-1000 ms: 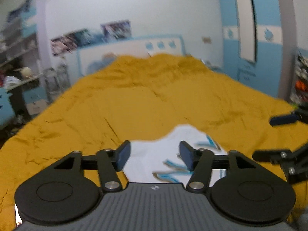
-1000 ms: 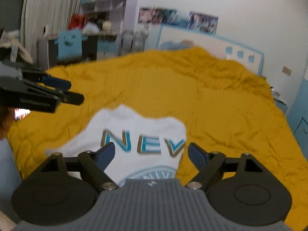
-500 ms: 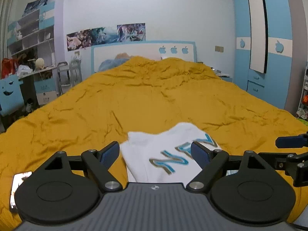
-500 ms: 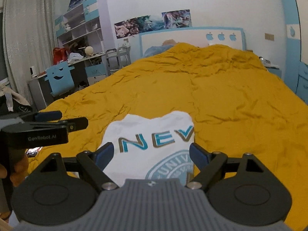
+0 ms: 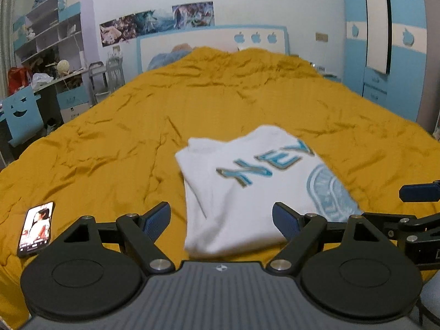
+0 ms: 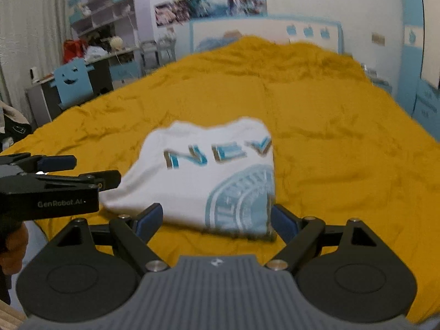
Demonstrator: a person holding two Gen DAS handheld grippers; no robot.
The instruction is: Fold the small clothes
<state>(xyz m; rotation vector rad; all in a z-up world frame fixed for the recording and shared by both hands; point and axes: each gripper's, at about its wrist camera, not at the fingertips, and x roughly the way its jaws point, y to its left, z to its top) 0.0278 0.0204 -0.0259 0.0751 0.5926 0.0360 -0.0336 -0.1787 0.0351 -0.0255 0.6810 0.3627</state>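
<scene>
We see one white T-shirt (image 5: 247,192), folded into a compact rectangle with its blue lettering up, lying flat near the foot of the bed (image 5: 137,126), likely because the yellow cover gives a broad surface for folding. Our left hand-held gripper (image 5: 221,218) and right hand-held gripper (image 6: 216,218) both hover just short of it, jaws spread wide and empty. One phone (image 5: 35,228) lies to the left, well apart.
</scene>
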